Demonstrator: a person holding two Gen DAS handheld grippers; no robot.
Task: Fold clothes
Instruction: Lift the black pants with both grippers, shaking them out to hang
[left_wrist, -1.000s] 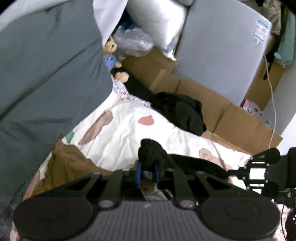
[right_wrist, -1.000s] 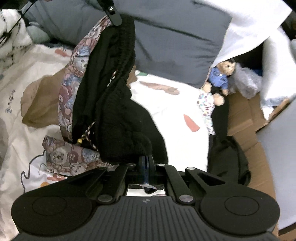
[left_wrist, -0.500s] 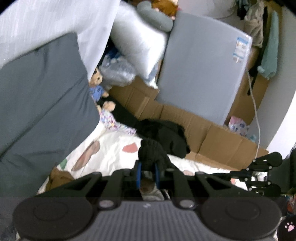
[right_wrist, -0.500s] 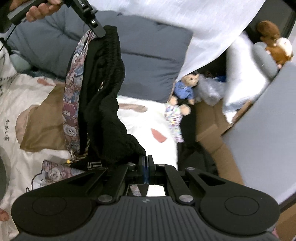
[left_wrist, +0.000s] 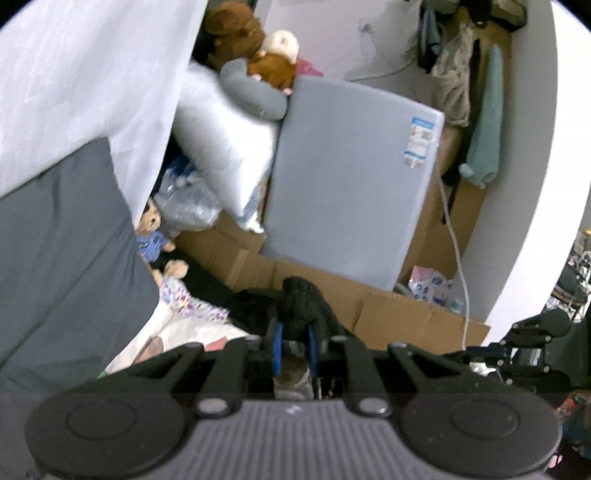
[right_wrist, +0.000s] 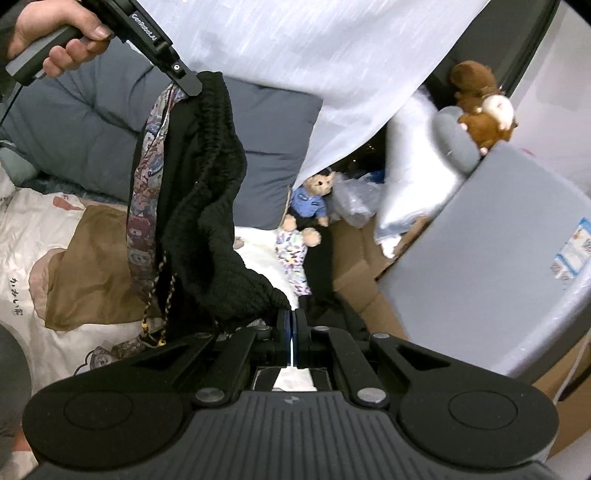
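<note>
Right gripper (right_wrist: 291, 325) clamped on one edge of the black knitted garment with bear-print lining (right_wrist: 207, 206); left gripper (left_wrist: 294, 345) clamped on the other edge. Garment hangs stretched between them, lifted above the white printed bedsheet (right_wrist: 40, 229), dark grey cushion (right_wrist: 266, 147) behind.

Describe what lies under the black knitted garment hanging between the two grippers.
Beneath the black knitted garment: a brown paper-like sheet and white cartoon-print bedding. The bedding directly below is covered by the garment's folds and its bear-patterned lining.
</note>
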